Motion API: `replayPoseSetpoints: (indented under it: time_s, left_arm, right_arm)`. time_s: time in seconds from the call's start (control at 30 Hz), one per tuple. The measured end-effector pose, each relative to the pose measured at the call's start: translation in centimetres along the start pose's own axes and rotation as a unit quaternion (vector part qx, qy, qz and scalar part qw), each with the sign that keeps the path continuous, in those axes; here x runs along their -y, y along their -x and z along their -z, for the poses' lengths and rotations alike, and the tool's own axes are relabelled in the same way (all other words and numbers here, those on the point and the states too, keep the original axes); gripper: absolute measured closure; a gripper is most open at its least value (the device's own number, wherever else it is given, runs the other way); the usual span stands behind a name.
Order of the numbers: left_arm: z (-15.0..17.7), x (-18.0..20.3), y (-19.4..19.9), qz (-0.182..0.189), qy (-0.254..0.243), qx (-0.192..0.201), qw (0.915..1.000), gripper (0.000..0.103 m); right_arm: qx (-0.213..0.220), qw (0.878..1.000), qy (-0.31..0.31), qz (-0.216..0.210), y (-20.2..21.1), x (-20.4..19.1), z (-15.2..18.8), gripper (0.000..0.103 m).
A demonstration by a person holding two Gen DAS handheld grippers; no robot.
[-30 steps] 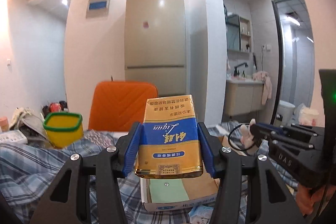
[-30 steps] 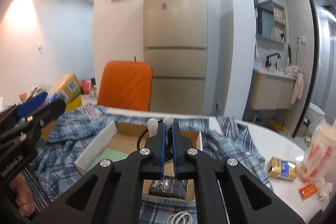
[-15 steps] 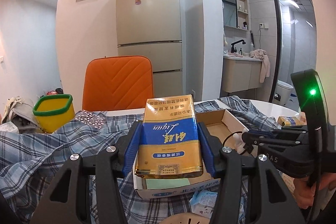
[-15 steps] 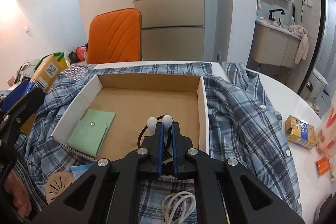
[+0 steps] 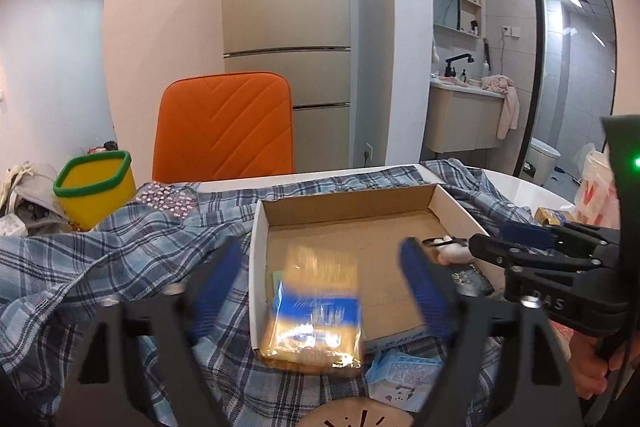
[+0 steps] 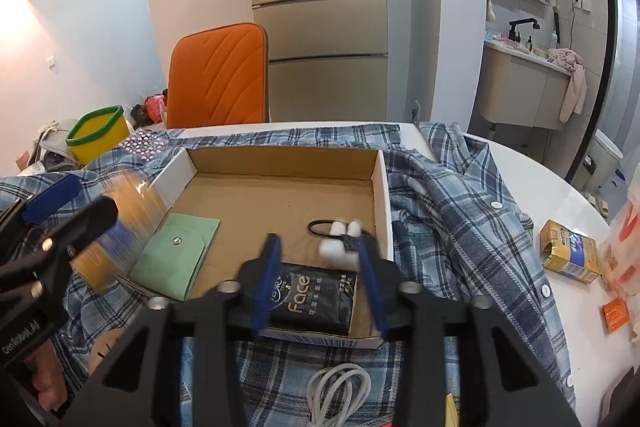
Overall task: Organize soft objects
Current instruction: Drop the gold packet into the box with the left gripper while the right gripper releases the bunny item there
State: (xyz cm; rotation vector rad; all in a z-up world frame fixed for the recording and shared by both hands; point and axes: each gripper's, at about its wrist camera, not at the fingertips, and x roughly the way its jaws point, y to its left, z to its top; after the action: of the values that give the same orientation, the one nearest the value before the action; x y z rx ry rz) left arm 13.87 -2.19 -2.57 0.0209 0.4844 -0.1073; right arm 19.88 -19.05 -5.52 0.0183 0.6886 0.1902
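A shallow cardboard box [image 6: 384, 187] lies on a blue plaid shirt [image 6: 460, 195]. My left gripper [image 5: 320, 279] is open; the gold and blue tissue pack [image 5: 316, 307] is blurred between its fingers, falling over the box's near left edge [image 5: 256, 267]. My right gripper [image 6: 320, 275] is open over the box's near right corner. A small white plush with a black loop [image 6: 340, 243] drops just past its fingertips. A black "Face" tissue pack [image 6: 312, 299] and a green pouch [image 6: 176, 255] lie in the box.
An orange chair [image 5: 224, 127] and a fridge stand behind the table. A yellow bin with a green rim [image 5: 96, 187] is at the left. A white cable [image 6: 340, 391] lies near the front edge. A second gold pack [image 6: 568, 251] and orange packets lie at the right.
Both grippers have opened. The left let go of the gold and blue pack, the right let go of the white plush with the loop. Both have tilted down toward the box.
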Motion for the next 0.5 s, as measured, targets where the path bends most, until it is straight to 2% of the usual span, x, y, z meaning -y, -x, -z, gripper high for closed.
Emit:
replayPoseSetpoints:
  time_s: [0.03, 0.23, 0.4, 0.5]
  left_arm:
    - [0.0, -0.2, 0.1, -0.001, 0.004, 0.002, 1.0000, 0.011]
    - [0.0, -0.8, 1.2, -0.007, 0.016, 0.021, 0.9996, 0.006]
    - [-0.7, -0.8, 4.5, -0.015, 0.004, 0.066, 0.9977, 0.003]
    - [-0.9, -1.0, 6.5, -0.013, 0.004, 0.079, 0.9967, 0.002]
  right_arm:
    - [0.004, 1.000, 0.002, 0.001, 0.2, -0.1, 0.0, 0.055]
    - [0.032, 0.999, 0.003, 0.004, 1.7, -0.1, -0.1, 0.055]
    - [0.075, 0.997, 0.000, 0.005, 4.4, 0.0, -0.8, 0.055]
    - [0.102, 0.995, 0.003, 0.002, 6.3, -0.3, -1.1, 0.051]
